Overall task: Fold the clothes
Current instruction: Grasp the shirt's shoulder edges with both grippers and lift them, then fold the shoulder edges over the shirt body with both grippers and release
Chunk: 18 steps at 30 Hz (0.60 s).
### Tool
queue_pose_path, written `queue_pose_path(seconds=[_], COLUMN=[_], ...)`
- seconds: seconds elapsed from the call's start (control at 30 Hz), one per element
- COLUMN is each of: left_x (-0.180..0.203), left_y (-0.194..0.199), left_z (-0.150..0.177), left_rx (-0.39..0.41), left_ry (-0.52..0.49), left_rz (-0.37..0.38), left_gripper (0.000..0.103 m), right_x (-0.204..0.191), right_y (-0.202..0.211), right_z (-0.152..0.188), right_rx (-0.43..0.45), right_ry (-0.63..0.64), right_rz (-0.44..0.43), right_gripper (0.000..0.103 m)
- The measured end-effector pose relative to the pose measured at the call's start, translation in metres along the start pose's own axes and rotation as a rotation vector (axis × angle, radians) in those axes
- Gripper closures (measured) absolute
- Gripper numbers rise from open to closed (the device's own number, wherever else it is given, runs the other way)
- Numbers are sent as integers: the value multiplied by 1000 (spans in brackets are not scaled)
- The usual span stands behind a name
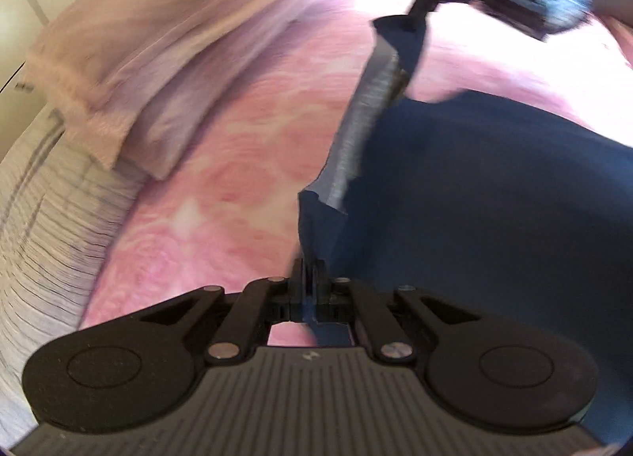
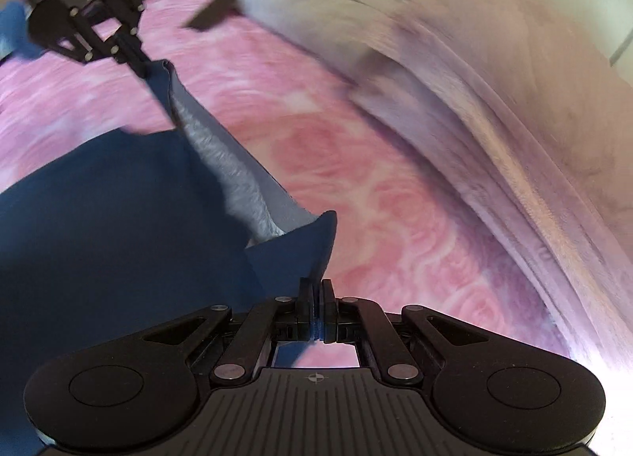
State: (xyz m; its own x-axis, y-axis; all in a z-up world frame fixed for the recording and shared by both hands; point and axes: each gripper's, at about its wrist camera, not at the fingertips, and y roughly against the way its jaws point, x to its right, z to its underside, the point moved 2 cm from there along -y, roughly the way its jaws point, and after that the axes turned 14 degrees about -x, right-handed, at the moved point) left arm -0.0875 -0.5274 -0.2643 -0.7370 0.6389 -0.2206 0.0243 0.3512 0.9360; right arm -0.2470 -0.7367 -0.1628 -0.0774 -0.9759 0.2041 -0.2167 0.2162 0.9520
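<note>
With my left hand-held gripper [image 1: 307, 278] and right hand-held gripper [image 2: 316, 297] each clamped on the navy garment's [image 1: 494, 198] edge above the bed [image 1: 221, 179], I'd keep it taut and level.

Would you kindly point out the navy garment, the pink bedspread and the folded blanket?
navy garment [image 1: 494, 194], left wrist view, its flat dark body.
pink bedspread [image 1: 237, 187], left wrist view, bare patterned surface.
folded blanket [image 1: 158, 60], left wrist view, its top layer.

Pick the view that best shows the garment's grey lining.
Right wrist: the grey lining runs broad and well lit along the lifted edge of the blue garment. The left wrist view shows it as a narrower, blurred strip.
</note>
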Motion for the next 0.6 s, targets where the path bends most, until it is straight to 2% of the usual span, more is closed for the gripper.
queue_pose_path(seconds=[0.17, 0.27, 0.43, 0.6], left_x=[111, 163, 231, 287], left_y=[43, 53, 61, 74], left_z=[26, 40, 69, 104], left_rx=[-41, -56, -31, -14], left_ry=[-106, -112, -141, -205], left_rz=[35, 72, 110, 129], left_gripper=[103, 103, 103, 103], right_x=[-98, -162, -252, -321], right_y=[37, 46, 52, 60], right_z=[64, 102, 145, 174], right_rx=[-21, -60, -114, -170], right_ry=[48, 67, 76, 63], right_rz=[-11, -18, 14, 21], right_gripper=[103, 103, 103, 103])
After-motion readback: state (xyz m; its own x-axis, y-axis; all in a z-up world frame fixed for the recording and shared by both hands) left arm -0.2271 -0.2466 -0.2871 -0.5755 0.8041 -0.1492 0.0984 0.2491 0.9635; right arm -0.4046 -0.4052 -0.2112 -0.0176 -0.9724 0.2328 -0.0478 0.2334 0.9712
